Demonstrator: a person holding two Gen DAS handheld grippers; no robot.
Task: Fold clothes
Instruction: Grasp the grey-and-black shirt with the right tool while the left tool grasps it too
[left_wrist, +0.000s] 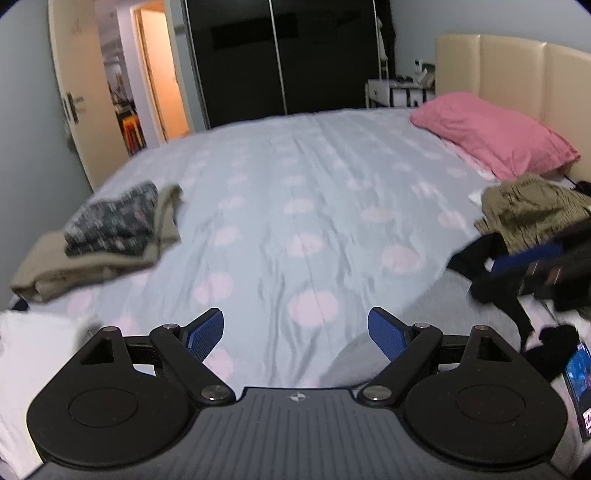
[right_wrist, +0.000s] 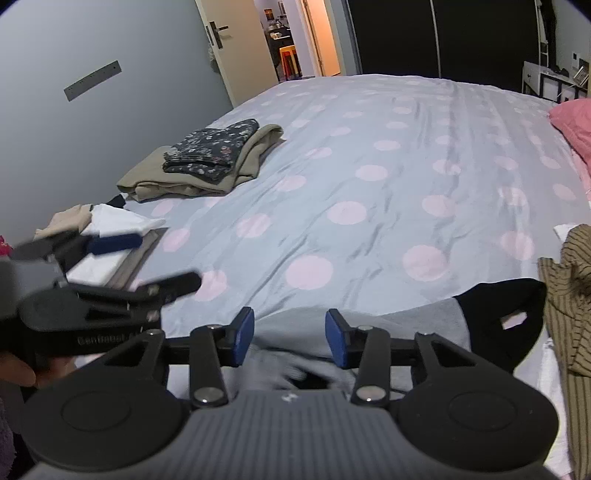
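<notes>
Bed (right_wrist: 369, 166) with pink dots, wide and mostly bare in the middle. At ten o'clock in the right wrist view, folded pile (right_wrist: 207, 158): flowery dark cloth on top of tan cloth, neat and out of the way, likely parked there so the middle stays free for folding. White cloth (right_wrist: 118, 221) flat at nine o'clock, near the bed's edge. At four o'clock, messy heap (right_wrist: 569, 295) of striped brown clothes, loose and bunched, likely waiting for a turn. Grey garment (right_wrist: 424, 325) right under the right gripper (right_wrist: 290, 338), at six o'clock, with black garment (right_wrist: 498, 306) beside it, touching. Right gripper loose, fingers apart, nothing between them, hanging just over the grey cloth, maybe to pinch it, maybe just after letting go; hard to say which. Left gripper (left_wrist: 295, 334) wide apart too, holding nothing, low over the bed at six o'clock in its own view. Pink pillow (left_wrist: 495, 133) far off at two o'clock.
</notes>
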